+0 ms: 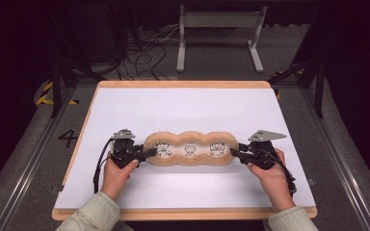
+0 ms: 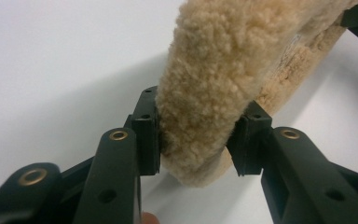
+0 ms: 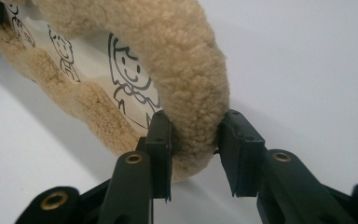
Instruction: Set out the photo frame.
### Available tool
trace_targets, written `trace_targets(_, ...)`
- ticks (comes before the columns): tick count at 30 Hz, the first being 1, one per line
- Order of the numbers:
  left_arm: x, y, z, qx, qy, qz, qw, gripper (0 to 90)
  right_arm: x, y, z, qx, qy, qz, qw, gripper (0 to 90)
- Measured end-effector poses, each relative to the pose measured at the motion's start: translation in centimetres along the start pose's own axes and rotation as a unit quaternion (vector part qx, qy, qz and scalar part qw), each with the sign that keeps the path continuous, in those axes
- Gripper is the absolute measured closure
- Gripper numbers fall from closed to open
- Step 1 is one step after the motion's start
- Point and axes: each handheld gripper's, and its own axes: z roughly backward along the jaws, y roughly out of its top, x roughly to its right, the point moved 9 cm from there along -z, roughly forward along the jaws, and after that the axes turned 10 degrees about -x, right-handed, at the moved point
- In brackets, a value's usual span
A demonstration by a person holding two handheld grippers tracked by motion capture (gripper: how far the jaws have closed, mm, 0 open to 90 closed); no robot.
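High view: cushion [image 1: 190, 149] mid-table [image 1: 183, 103]

Cushion [image 1: 191, 148]: tan fleece rim, curly, woolly, matt; inner panel smooth pale cloth with black line-drawn figures. Left tongs [image 2: 198, 140] and right tongs [image 3: 193, 151]: matt black plastic, hard, smooth, with brass-look metal eyelets at the pivots; grey matt plate on top of each. Surface [image 1: 183, 108]: white, smooth, matt sheet, edged by a light wood frame. Sleeves [image 1: 94, 216]: pale green woven cloth.

A lab: cables [image 1: 144, 57] on dark floor, metal frame [image 1: 219, 36] behind.
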Motion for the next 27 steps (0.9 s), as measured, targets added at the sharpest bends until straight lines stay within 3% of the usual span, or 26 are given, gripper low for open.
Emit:
trace_targets(6, 0.2, 0.0, -0.1, 0.003, 0.008, -0.002, 1.0, 54.4, -0.3, -0.4, 0.0, -0.005, 0.005, -0.003, 1.0, 63.3)
trace_targets(12, 0.4, -0.3, 0.5, 0.011, 0.002, -0.015, 0.9998, 36.1, -0.6, -0.4, 0.6, 0.005, 0.026, -0.006, 0.9996, 49.5)
trace_targets(19, 0.9, -0.8, 1.3, 0.012, 0.026, -0.036, 0.9989, 28.6, -1.0, -0.1, 1.1, 0.001, 0.015, 0.021, 0.9997, 38.3)
trace_targets(27, 1.6, -1.8, 3.3, 0.045, 0.062, -0.063, 0.995, 26.1, -1.5, 0.5, 2.1, 0.009, 0.027, 0.036, 0.9989, 33.1)
